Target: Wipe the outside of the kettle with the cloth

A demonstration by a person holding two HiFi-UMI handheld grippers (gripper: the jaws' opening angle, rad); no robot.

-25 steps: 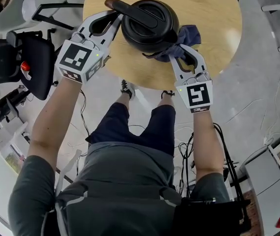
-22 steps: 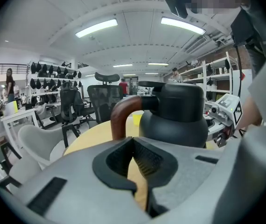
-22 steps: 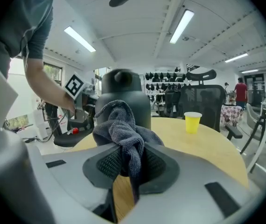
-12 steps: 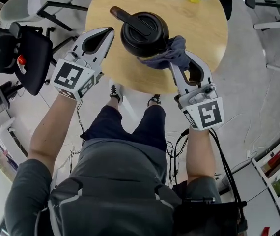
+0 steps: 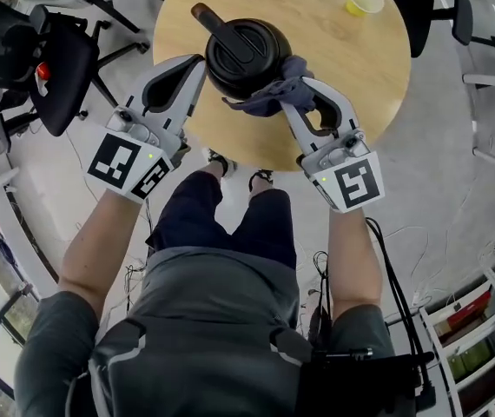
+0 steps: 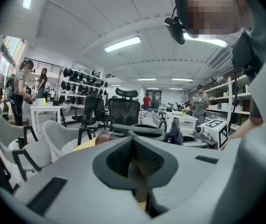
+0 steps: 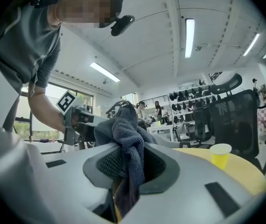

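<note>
Round wooden table (image 5: 343, 68), office chair (image 5: 61, 63) beside — right gripper (image 5: 293, 87) pinches cloth (image 5: 265, 102) against kettle (image 5: 247, 55); left gripper (image 5: 199, 62) jaws pressed together.

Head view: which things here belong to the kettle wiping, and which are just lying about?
In the job: kettle; cloth against its side; right gripper, shut on the cloth; left gripper, shut, beside the kettle.

Lying about: yellow cup at the far side of the table; black chair on the floor.

One overhead, two low; table (image 5: 343, 68) shared.
</note>
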